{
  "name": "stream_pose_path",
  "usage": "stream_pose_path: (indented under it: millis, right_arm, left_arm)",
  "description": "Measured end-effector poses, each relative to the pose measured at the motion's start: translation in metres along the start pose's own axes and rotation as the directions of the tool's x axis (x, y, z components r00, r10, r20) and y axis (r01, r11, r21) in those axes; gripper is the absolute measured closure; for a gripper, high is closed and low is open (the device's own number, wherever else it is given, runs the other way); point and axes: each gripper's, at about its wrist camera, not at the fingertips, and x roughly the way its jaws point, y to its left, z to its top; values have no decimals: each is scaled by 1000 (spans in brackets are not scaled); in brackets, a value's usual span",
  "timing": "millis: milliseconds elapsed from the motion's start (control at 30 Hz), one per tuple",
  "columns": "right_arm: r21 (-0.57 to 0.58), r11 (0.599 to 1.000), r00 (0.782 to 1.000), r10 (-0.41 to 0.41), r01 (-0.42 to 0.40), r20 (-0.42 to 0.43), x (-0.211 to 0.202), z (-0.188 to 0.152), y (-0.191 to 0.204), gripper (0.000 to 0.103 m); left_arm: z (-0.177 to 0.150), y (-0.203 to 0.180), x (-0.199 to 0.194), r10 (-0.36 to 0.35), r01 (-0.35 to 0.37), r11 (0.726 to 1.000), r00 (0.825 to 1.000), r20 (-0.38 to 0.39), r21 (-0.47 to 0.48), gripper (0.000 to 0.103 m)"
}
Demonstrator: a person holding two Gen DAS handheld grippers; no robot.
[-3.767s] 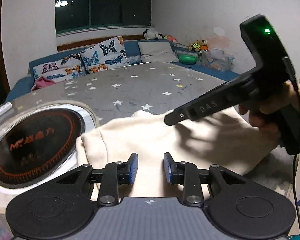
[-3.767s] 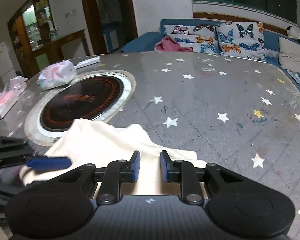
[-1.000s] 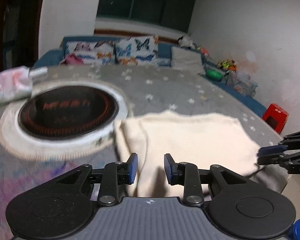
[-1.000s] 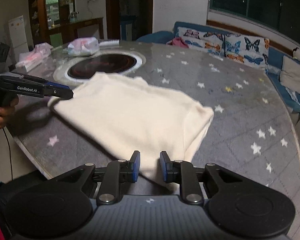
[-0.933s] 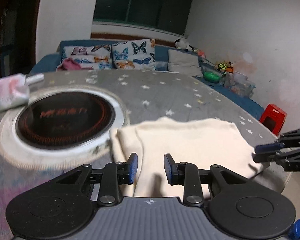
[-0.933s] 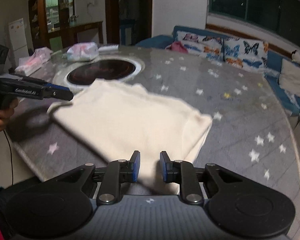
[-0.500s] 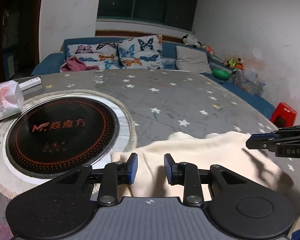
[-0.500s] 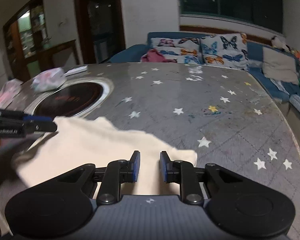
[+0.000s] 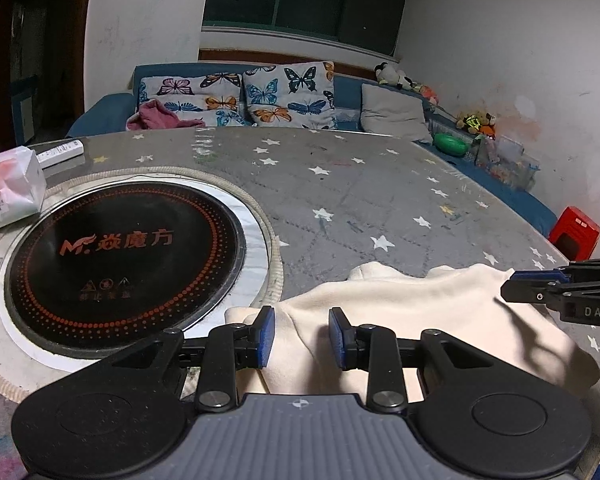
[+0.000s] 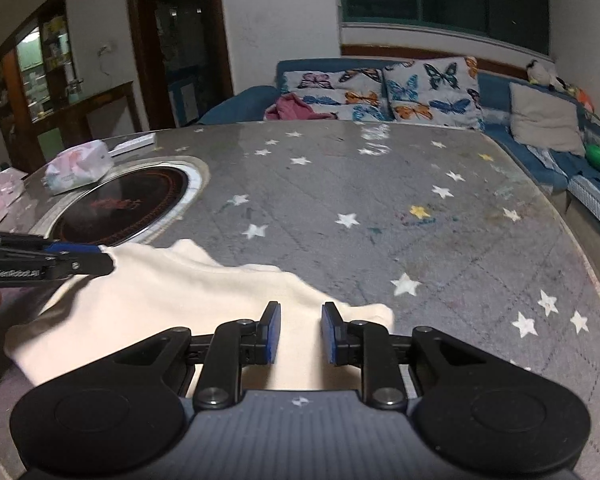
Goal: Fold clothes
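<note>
Cream garment [image 9: 400,312] folded on star-patterned table [image 9: 360,200], lower centre of frame, left gripper [image 9: 301,336] and right gripper [image 10: 300,332] both released, fabric beneath their parted fingers.

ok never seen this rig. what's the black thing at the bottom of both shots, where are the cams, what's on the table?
There is no robot: a person holds a two-finger gripper in each hand, and a fisheye camera on each looks along its fingers. One picture shows the left gripper, the other the right gripper. Each also appears side-on in the other's view. Both are open and hold nothing. Under them a cream garment lies on the star-patterned table, beside a round cooktop and a tissue pack.
</note>
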Motion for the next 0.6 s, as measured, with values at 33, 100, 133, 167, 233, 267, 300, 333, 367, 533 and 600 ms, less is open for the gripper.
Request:
stream_pose_path:
  millis: [33,100,133,167,233,267,300,333,367,533,600]
  right_arm:
    - [-10,1000,1000,5,-5,4,-2,0,4,81]
    - [-18,1000,1000,23,-23,4,-6,0,9,81]
    - [-23,999,1000,31,-31,4,-8,0,12,81]
    - [-32,999,999,43,-43,3,-9,-1,17,81]
    - [-51,997,998,65,-65,1,-13,-2,25,80]
    - [-59,995,997,74,-74,0,-14,-3,29,77]
    - [-66,994,997,82,-82,-1,-15,-4,32,74]
    - [-76,993,996,94,-94,-4,-17,-7,37,73]
    - [-85,990,994,108,-108,-8,-19,-9,42,73]
    - [-124,979,987,159,-161,-27,-25,-22,62,69]
    - [-145,976,986,160,-164,-33,-25,-27,68,68]
  left_arm:
    - [0,-1,-2,2,-2,1000,1000,3,3,68]
    - [0,-2,-5,7,-7,1000,1000,8,5,66]
    - [-1,-2,-6,8,-8,1000,1000,8,3,66]
    - [-1,-2,-8,9,-9,1000,1000,8,1,66]
    - [-3,-2,-12,11,-11,1000,1000,8,-3,66]
    - [-4,-2,-14,12,-12,1000,1000,8,-5,65]
    - [-5,-2,-16,15,-15,1000,1000,10,-7,64]
    - [-7,-2,-19,14,-14,1000,1000,12,-9,64]
    - [-9,-1,-21,15,-15,1000,1000,12,-12,64]
    - [-20,4,-35,29,-29,999,1000,12,-22,64]
    - [-25,6,-37,33,-33,999,999,7,-23,64]
